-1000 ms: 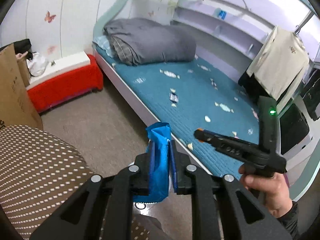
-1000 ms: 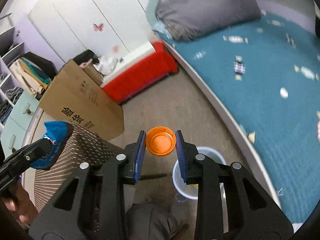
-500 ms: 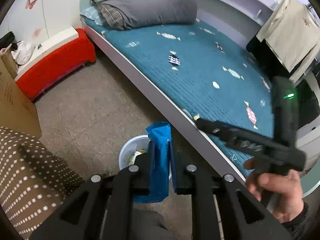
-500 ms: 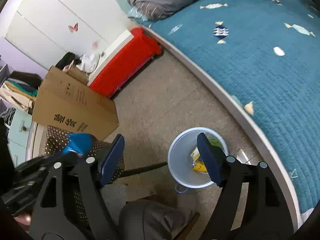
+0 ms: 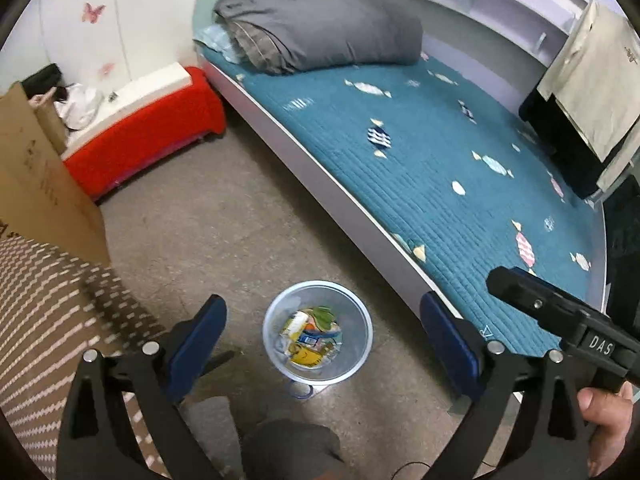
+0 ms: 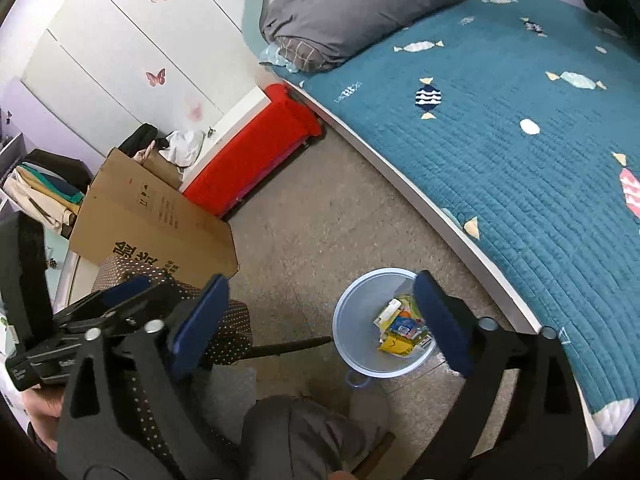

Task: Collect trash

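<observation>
While both tools hang over the bin: a drop looks just finished, judging by empty jaws above a part-filled bin.
Left gripper (image 5: pixel 322 338): spread wide, nothing between its blue pads, poised above the bin.
Right gripper (image 6: pixel 320 316): also spread wide and empty, its right pad overlapping the bin's rim in view.
Trash bin (image 5: pixel 280 308): pale blue, standing on the floor (image 5: pixel 224 216) just beside the bed's (image 5: pixel 460 152) near edge.
Trash (image 5: pixel 310 334): wrappers and a yellow packet lie at the bottom of the bin; single items are hard to tell apart.
Step in hand: release over the bin, likely complete.
Next move: probably a search for more litter; none shows plainly on the floor, and the candy shapes on the bedcover look like print, not wrappers.
Readable writing: "DAS" on the right gripper's body in the left view; black characters on the cardboard box (image 6: pixel 160 220), too skewed to read surely.
Other: a dotted chair seat (image 5: pixel 44 312) sits at the left.
</observation>
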